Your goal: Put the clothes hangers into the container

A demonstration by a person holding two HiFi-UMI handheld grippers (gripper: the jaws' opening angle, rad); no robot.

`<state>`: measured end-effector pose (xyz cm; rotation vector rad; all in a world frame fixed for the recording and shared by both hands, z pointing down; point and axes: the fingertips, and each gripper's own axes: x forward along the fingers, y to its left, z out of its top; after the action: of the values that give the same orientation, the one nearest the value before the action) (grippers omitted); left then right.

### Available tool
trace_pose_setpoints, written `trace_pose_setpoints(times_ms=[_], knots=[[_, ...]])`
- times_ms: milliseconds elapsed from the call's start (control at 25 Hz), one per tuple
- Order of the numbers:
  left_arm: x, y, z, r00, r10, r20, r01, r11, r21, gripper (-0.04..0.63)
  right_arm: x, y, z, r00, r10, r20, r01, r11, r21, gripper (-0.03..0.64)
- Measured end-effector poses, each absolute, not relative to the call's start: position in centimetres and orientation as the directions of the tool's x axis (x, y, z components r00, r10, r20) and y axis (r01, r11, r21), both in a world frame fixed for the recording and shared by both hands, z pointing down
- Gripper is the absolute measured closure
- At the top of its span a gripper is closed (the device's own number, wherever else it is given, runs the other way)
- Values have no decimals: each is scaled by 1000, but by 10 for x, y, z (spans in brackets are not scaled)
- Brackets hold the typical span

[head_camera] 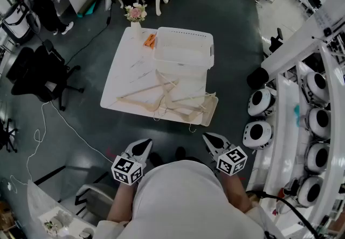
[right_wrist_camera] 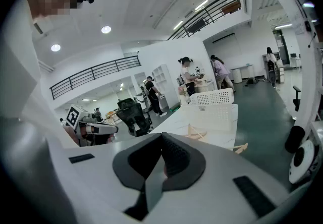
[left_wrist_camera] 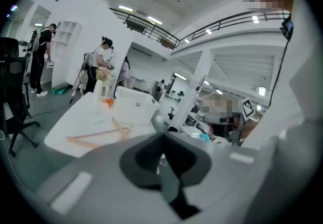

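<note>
Two grippers short of table [head_camera: 126,71]. Left gripper [head_camera: 141,147] clenched, empty. Clothes hangers [head_camera: 172,100] piled along table near edge, container [head_camera: 183,49] behind at far edge. Right gripper [head_camera: 211,142] clenched, empty. Step: approach, likely. Next: open jaws, reach nearest hanger.

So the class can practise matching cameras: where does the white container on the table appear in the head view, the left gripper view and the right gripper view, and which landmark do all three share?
Head view: white container upper centre, at the far side of the table.
Left gripper view: container left of centre, mid-height.
Right gripper view: container right of centre, mid-height.
Shared landmark: the wooden hangers lying in front of it.
</note>
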<state>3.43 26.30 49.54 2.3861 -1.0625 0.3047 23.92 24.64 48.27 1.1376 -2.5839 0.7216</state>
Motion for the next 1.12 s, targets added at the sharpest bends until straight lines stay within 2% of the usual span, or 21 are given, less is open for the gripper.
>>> trace_pose_setpoints(times_ms=[440,920,1120], knots=[[28,270,501,683,-605,409,-730,-580,360,592,228,249,481,-667,-638,386,-745,574,-339,615],[-2,293,523,698,-570,433,-715,-583,387,592,209,267,494,-675,-650,349,-734,544,-406,615],[-8,295,530,717,-568,403,-697,-581,420,592,189,262,505,-686,-619,382,-727,575,-374,615]])
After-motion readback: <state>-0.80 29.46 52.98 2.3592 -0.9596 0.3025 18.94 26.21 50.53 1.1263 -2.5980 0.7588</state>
